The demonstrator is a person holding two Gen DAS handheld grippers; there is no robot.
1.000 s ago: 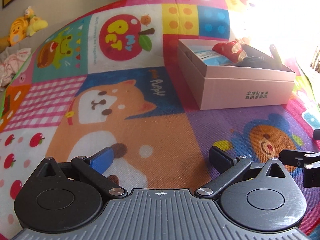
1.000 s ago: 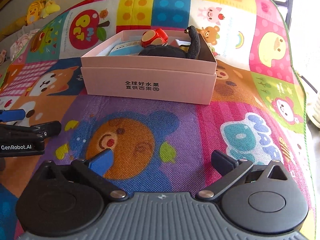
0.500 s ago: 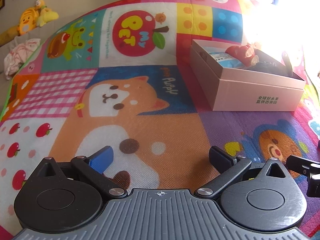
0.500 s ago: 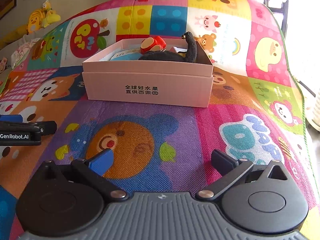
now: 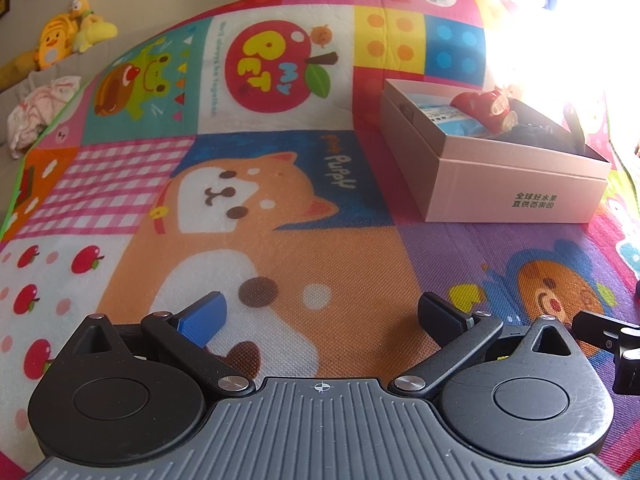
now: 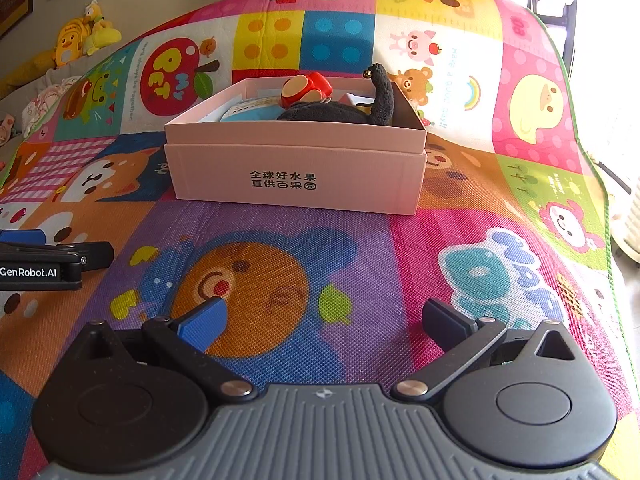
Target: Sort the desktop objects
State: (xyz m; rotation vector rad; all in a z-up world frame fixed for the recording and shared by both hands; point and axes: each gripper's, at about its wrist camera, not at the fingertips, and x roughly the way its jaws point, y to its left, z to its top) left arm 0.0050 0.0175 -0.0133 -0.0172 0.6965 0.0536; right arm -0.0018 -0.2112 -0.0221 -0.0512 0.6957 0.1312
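Pink cardboard box point(image 6: 296, 176) already holds red mushroom toy point(image 6: 306, 88) and black plush point(image 6: 340, 110); dead ahead of right gripper point(image 6: 322, 320), right-forward of left gripper point(image 5: 322, 316). Both spread wide, empty; right nearer.

Daylight glare blows out the right edge; fisheye bends borders.

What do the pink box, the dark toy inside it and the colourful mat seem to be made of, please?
The pink box looks like matte cardboard: flat panels, sharp folded edges, printed lettering. The dark toy looks like plush fabric, fuzzy and dull in the right view. The mat shows a fine grid texture under its printed cartoons, probably embossed foam or woven plastic; I cannot tell which.
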